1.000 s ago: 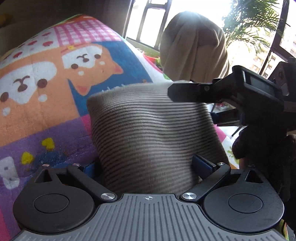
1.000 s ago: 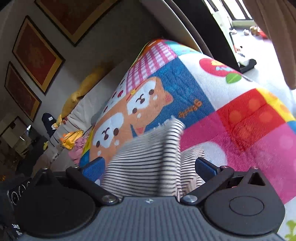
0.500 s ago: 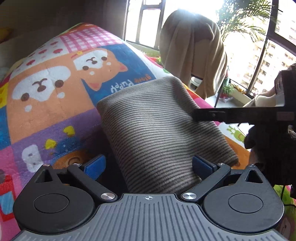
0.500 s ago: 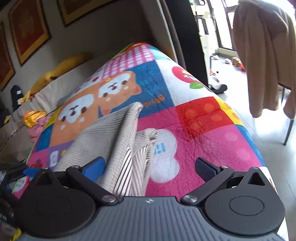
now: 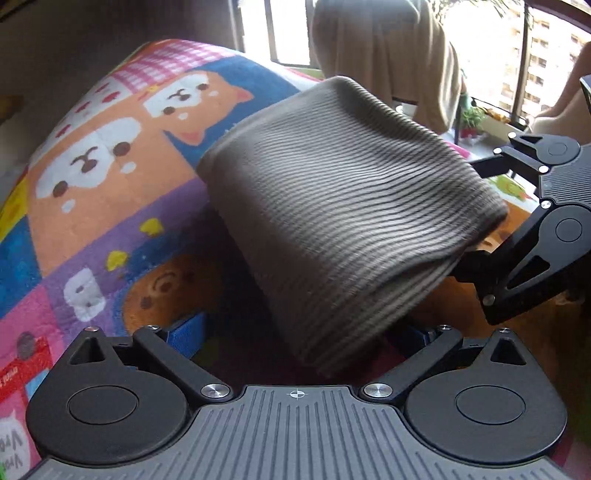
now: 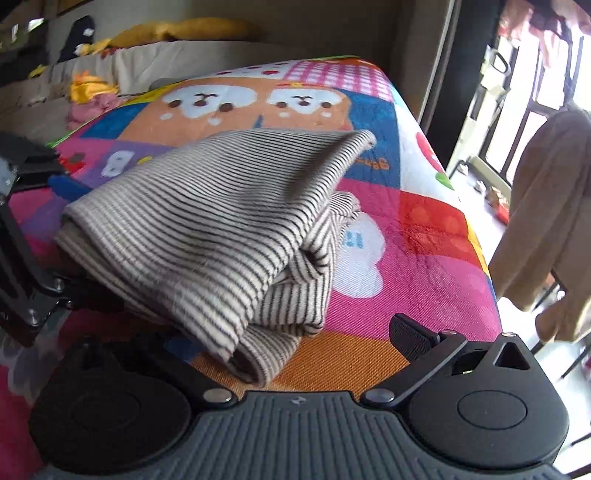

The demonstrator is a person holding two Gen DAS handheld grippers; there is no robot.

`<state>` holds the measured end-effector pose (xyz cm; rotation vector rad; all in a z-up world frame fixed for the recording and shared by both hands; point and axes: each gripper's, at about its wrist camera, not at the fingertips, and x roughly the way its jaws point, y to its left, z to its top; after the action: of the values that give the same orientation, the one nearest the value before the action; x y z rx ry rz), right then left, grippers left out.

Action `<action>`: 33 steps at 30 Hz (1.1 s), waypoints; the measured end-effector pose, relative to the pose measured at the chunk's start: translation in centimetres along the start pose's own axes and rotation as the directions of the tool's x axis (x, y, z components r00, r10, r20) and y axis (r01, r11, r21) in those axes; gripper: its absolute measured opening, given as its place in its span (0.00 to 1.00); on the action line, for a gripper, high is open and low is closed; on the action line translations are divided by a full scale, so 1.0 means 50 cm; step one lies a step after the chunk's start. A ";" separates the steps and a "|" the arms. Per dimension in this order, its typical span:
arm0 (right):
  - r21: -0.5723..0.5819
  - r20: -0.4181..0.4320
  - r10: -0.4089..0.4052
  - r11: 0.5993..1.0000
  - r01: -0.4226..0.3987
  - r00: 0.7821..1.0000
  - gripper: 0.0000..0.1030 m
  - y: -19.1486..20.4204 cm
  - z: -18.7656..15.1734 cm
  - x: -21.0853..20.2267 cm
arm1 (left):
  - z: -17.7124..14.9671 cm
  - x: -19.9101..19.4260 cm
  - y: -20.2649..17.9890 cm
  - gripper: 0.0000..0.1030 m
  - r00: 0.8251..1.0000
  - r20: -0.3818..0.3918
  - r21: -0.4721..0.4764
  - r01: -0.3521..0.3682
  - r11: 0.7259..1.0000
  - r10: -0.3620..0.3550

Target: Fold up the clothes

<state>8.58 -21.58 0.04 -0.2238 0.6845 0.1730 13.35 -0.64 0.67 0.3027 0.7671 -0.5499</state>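
Striped garment (image 5: 343,206), folded in thick layers, bunched on a cartoon-print blanket (image 5: 96,177), long axis running away from the left gripper (image 5: 295,332). Both sets of tongs spread wide; left straddling the near fold, right gripper (image 6: 291,339) likewise, pinching nothing visible. Beyond the garment: beige cloth draped over a chair (image 5: 388,55), then bright windows (image 5: 487,48).

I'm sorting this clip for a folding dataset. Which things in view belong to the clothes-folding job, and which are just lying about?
Part of the job:
- striped garment, folded over
- left claw
- right claw
- cartoon blanket, the folding surface

Just lying about:
- beige cloth draped by the window
- yellow cushion
- crumpled yellow and pink items at the blanket's far edge
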 end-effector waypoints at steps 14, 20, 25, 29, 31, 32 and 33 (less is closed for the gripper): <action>0.158 0.220 0.257 0.943 -0.294 0.941 1.00 -0.113 0.033 -0.133 | 0.014 -0.094 0.087 0.99 0.966 0.176 -0.229 0.229 0.946 -0.191; 0.245 0.129 0.010 0.969 -0.041 0.992 1.00 -0.123 0.084 -0.006 | 0.043 -0.007 0.100 1.00 0.997 0.077 -0.317 0.031 0.948 -0.007; 0.284 0.093 -0.002 0.958 -0.025 0.996 1.00 -0.137 0.058 0.054 | 0.038 0.008 0.078 1.00 0.998 0.069 -0.236 0.003 0.972 0.013; 0.266 0.109 -0.036 0.964 0.006 0.993 1.00 -0.126 0.050 0.053 | 0.033 0.015 0.079 1.00 0.998 0.070 -0.224 0.009 0.974 0.007; 0.255 0.121 -0.063 0.967 0.030 0.991 1.00 -0.114 0.046 0.053 | 0.032 0.019 0.083 1.00 0.998 0.069 -0.241 0.014 0.970 0.003; 0.248 0.127 -0.076 0.968 0.043 0.989 1.00 -0.109 0.045 0.048 | 0.031 0.021 0.084 1.00 0.998 0.069 -0.250 0.015 0.968 0.002; 0.240 0.131 -0.089 0.969 0.056 0.987 1.00 -0.103 0.046 0.041 | 0.031 0.022 0.085 1.00 0.998 0.067 -0.263 0.015 0.965 0.002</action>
<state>12.73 -25.77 1.21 -0.0078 0.5491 0.0356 17.31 1.74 1.22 0.0349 0.7669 -0.4552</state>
